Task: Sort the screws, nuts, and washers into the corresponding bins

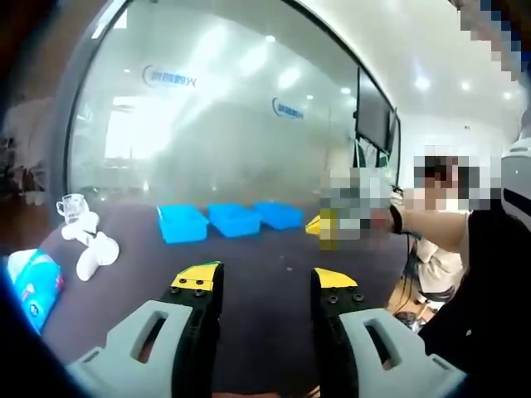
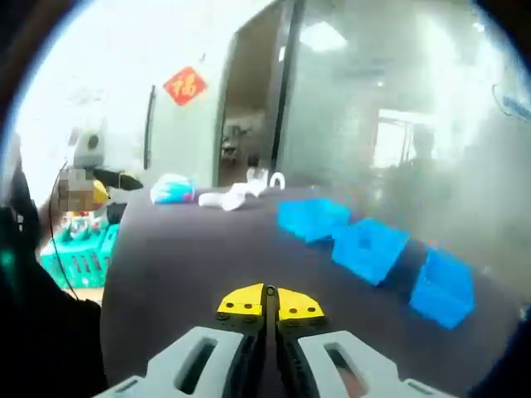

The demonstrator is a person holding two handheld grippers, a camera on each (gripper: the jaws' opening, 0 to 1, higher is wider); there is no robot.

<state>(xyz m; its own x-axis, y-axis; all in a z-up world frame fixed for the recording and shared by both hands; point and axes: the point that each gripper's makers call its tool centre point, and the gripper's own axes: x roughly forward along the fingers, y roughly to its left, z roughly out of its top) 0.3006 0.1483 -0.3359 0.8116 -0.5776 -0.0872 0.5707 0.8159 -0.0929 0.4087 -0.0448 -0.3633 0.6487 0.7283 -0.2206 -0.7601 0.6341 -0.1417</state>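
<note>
Three shallow bright-blue plastic bins stand in a row near the far edge of a dark, round-edged worktop (image 1: 265, 249), close before a frosted glass wall (image 1: 224, 116): in the left gripper view they read as a left blue bin (image 1: 182, 223), a middle blue bin (image 1: 235, 220) and a right blue bin (image 1: 278, 215), set just beside one another; in the right gripper view the same row runs along the right side of the worktop (image 2: 182, 249). No screws, nuts or washers can be made out at this size, and what the bins contain cannot be told. The left gripper (image 1: 267, 280), grey-bodied with yellow-tipped black fingers (image 1: 197, 278), hangs above bare worktop with its fingers spread wide apart and nothing between them. The right gripper (image 2: 270, 303) has its yellow-tipped fingers (image 2: 242, 303) pressed together, holding nothing visible. Near the worktop's left edge in the left gripper view lie a white game-controller-shaped object (image 1: 93, 245), a small clear glass cup (image 1: 71, 206) and a blue-and-white packet (image 1: 33, 283). A yellow object (image 1: 319, 224) sits at the far right edge of the worktop, beside a person's outstretched arm (image 1: 423, 228). In the right gripper view a green plastic crate (image 2: 83, 255) stands off the worktop, and a red diamond-shaped paper sign (image 2: 185, 84) hangs on the wall.
</note>
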